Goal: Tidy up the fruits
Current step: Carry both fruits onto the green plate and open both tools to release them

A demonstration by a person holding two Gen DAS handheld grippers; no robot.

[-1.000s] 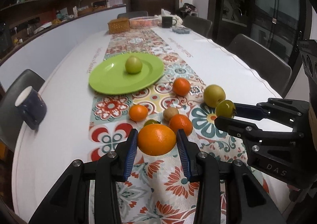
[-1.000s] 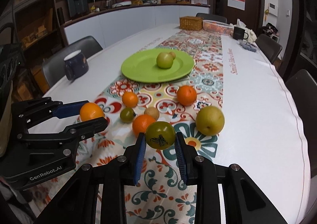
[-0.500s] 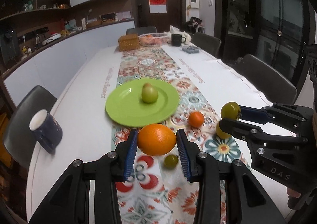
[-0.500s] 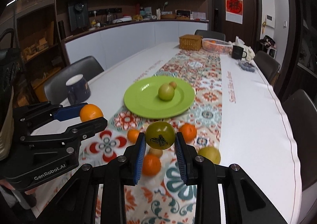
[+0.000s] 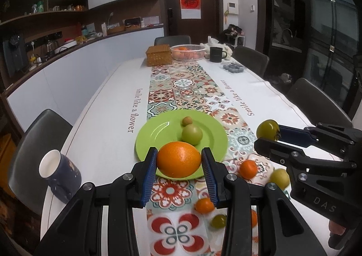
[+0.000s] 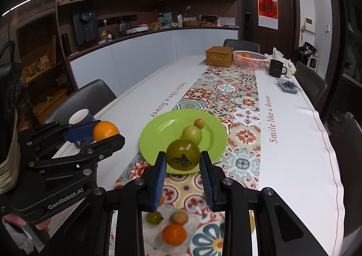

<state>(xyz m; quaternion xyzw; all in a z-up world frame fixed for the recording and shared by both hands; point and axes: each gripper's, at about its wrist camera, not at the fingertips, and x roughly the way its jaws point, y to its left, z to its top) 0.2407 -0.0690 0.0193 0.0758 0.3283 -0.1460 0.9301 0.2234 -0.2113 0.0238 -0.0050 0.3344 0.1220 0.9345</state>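
My left gripper is shut on a large orange and holds it in the air at the near rim of the green plate. My right gripper is shut on a green tomato, also raised by the plate's near edge. On the plate lie a green apple and a small brownish fruit. Loose on the patterned runner below are small oranges, a yellow-green fruit, a small green one and a brown one.
A dark blue mug stands at the table's left edge. At the far end are a wicker box, a white basket of oranges, a black mug and a small tray. Chairs line both sides.
Both grippers have risen and gone forward with their fruit, from over the loose fruits to the plate's near edge. The loose fruits now lie below and behind the fingertips.
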